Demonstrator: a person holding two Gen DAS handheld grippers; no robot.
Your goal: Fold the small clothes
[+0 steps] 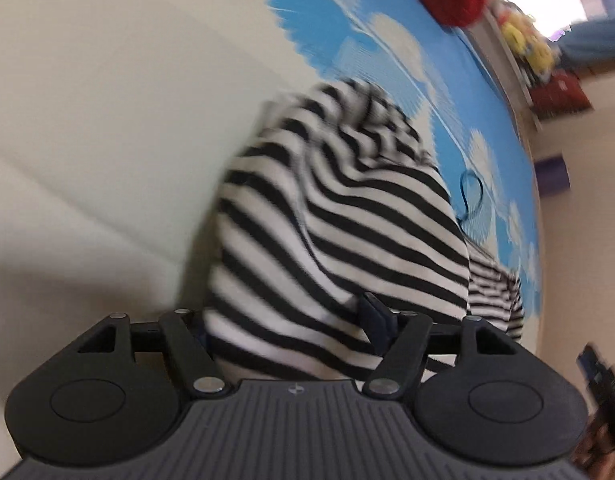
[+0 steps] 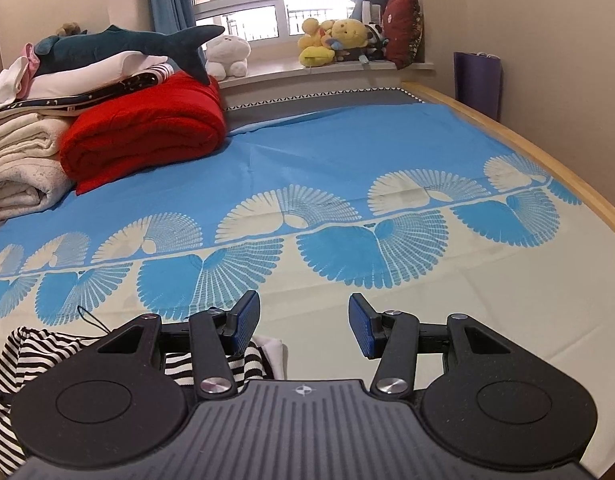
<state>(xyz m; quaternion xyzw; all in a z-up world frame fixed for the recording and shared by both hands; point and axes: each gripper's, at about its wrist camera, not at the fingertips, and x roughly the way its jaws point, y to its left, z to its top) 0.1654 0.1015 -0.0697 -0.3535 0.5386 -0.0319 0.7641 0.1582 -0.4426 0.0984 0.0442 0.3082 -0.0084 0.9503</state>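
Note:
A black-and-white striped garment hangs bunched right in front of my left gripper and covers most of its fingers. Only one dark pad shows at the right, so the jaw state is hidden; the view is blurred and tilted. In the right wrist view the same striped garment lies at the lower left on the bed sheet, partly under my gripper body. My right gripper is open and empty above the cream part of the sheet, to the right of the garment.
A red folded blanket and a stack of folded towels with a plush shark sit at the back left. Plush toys line the windowsill. The bed's wooden edge runs along the right.

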